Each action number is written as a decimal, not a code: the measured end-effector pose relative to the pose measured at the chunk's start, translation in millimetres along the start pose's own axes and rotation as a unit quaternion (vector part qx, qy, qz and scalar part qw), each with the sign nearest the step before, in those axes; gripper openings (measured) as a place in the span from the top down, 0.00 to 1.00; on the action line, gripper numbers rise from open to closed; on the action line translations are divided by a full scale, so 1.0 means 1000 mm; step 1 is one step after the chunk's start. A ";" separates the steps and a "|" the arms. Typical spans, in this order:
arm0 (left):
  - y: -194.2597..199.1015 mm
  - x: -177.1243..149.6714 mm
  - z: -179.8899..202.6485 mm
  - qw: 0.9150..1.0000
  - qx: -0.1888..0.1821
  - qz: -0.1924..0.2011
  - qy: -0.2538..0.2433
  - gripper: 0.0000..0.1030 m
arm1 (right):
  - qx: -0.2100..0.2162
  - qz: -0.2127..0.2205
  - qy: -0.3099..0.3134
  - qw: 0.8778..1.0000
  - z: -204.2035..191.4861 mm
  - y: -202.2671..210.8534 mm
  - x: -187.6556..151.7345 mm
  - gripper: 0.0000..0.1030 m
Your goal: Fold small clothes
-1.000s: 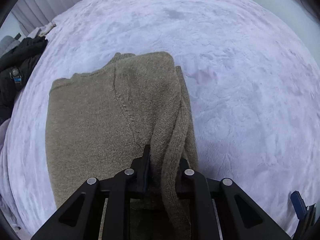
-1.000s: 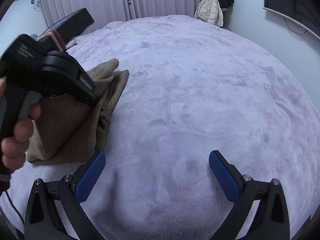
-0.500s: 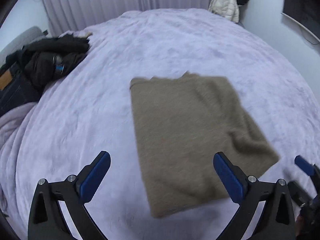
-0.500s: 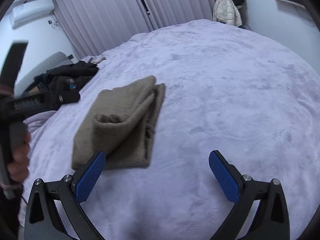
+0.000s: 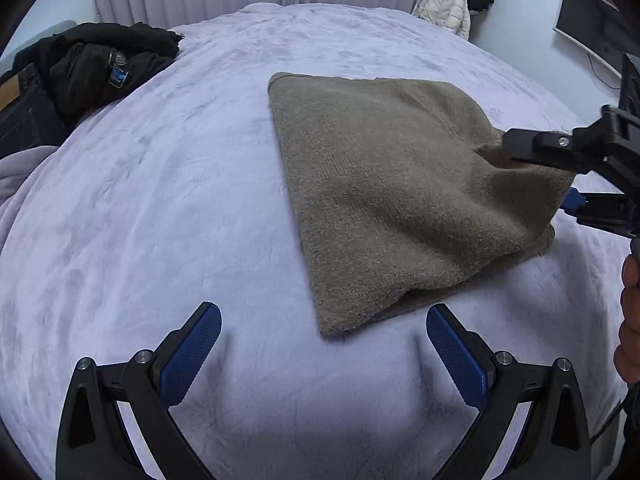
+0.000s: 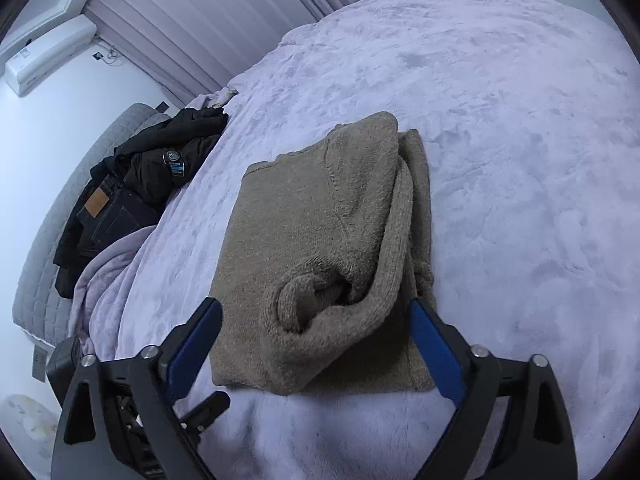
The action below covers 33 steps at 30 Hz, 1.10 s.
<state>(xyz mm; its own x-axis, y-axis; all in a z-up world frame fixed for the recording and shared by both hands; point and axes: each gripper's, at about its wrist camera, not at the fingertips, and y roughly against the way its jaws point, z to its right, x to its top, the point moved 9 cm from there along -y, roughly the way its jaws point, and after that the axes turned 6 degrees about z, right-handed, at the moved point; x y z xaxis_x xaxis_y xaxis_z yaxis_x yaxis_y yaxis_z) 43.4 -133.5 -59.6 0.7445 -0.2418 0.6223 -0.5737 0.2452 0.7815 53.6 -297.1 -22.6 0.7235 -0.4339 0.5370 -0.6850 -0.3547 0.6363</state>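
A folded olive-brown knit sweater (image 5: 380, 184) lies on the lilac plush bed cover (image 5: 160, 200). My left gripper (image 5: 322, 314) stands open just short of the sweater's near corner, its blue pads holding nothing. In the right wrist view the sweater (image 6: 312, 208) shows its thick rolled end toward me. My right gripper (image 6: 314, 306) straddles that end, and its jaws are closing with the knit between them. I see no firm squeeze on the knit. From the left wrist view the right gripper (image 5: 540, 172) sits at the sweater's right end.
A heap of black clothes (image 5: 100, 60) and dark jeans (image 6: 108, 216) sits at the bed's left edge. A pale jacket (image 5: 440, 0) hangs at the back wall beside a screen (image 5: 580, 20). A person's hand (image 5: 630, 320) shows at the right rim.
My left gripper let go of the sweater's fold, opened wide and drew back off the garment. My right gripper swung over to the sweater's rolled end and its jaws narrowed around it.
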 end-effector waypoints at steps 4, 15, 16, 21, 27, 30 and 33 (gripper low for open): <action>-0.024 -0.002 -0.021 0.999 0.029 -0.022 0.011 0.00 | -0.022 -0.026 0.002 0.999 0.003 -0.016 -0.006 0.49; -0.016 -0.026 -0.071 0.994 0.005 -0.018 0.112 0.00 | -0.016 -0.003 0.057 0.998 -0.008 -0.006 -0.013 0.84; -0.017 -0.026 -0.069 0.994 0.008 -0.018 0.103 0.00 | -0.024 -0.014 0.040 0.999 0.006 -0.013 -0.019 0.84; 0.009 -0.023 -0.059 0.997 -0.001 -0.014 0.075 0.00 | 0.008 -0.026 -0.014 1.000 0.027 -0.008 -0.024 0.70; 0.054 0.041 -0.045 0.996 -0.043 0.053 0.052 0.00 | -0.049 0.075 0.099 0.991 0.001 0.047 0.019 0.40; 0.026 0.089 -0.037 0.994 -0.065 0.047 0.073 0.00 | -0.019 0.074 0.135 0.988 -0.028 0.035 0.039 0.40; -0.028 0.102 -0.038 0.996 -0.036 -0.007 0.086 0.00 | 0.027 0.017 0.149 0.988 -0.036 -0.002 0.034 0.40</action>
<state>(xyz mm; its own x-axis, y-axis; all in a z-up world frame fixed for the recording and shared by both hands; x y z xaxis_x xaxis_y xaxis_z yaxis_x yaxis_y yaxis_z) 148.3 -129.4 -19.9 0.8030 -0.0831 0.5901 -0.5418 0.3108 0.7810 83.1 -281.2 14.1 0.6880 -0.1852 0.7017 -0.7066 -0.3913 0.5896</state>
